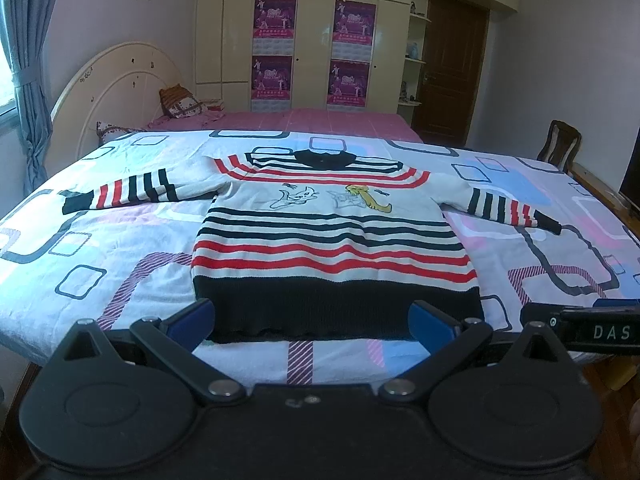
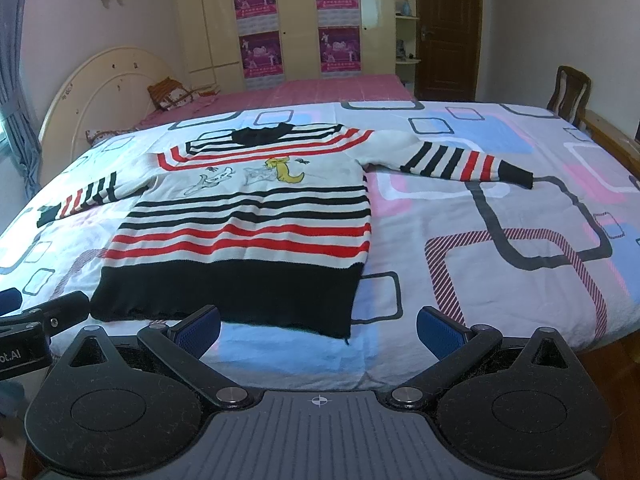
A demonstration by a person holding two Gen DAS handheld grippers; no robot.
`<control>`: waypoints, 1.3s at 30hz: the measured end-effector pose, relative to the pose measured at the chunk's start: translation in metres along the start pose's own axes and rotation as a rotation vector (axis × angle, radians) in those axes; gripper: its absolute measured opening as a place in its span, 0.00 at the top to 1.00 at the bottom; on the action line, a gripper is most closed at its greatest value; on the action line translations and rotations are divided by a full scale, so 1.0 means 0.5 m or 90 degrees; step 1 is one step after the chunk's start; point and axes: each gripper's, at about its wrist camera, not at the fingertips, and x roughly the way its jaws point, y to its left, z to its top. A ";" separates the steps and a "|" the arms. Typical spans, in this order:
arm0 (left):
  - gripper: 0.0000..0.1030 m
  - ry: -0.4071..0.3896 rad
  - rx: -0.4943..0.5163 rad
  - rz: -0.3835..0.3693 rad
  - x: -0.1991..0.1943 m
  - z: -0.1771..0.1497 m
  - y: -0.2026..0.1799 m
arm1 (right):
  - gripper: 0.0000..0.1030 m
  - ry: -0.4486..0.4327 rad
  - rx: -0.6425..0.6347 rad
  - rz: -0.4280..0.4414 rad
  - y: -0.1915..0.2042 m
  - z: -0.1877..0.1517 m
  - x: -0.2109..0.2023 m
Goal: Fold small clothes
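Note:
A small white sweater [image 1: 328,232] with red and black stripes, a black hem and a cartoon print lies flat, front up, on the patterned bedsheet [image 1: 120,240], both sleeves spread out sideways. It also shows in the right wrist view [image 2: 248,224]. My left gripper [image 1: 312,320] is open and empty, just in front of the black hem near the bed's front edge. My right gripper [image 2: 318,330] is open and empty, in front of the hem's right corner. Each gripper shows at the other view's edge, the right gripper [image 1: 580,326] and the left gripper [image 2: 28,320].
The bed's front edge runs just below the hem. A pink bed [image 1: 280,120] with a white headboard [image 1: 120,88] and pillows stands behind. A wardrobe [image 1: 312,32], a brown door [image 1: 452,64] and a wooden chair [image 1: 560,146] are further back.

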 end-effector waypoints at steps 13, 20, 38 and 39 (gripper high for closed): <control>0.00 0.000 -0.001 0.000 0.000 0.003 0.000 | 0.00 0.000 0.001 0.000 0.001 0.002 0.002; 0.00 -0.001 -0.002 0.000 0.002 0.008 0.005 | 0.00 -0.001 -0.001 0.001 0.003 0.008 0.005; 0.00 0.040 -0.020 -0.014 0.211 0.135 0.008 | 0.00 -0.029 0.042 -0.052 -0.072 0.133 0.150; 0.00 0.041 -0.011 -0.020 0.232 0.144 0.005 | 0.00 -0.029 0.047 -0.054 -0.080 0.142 0.164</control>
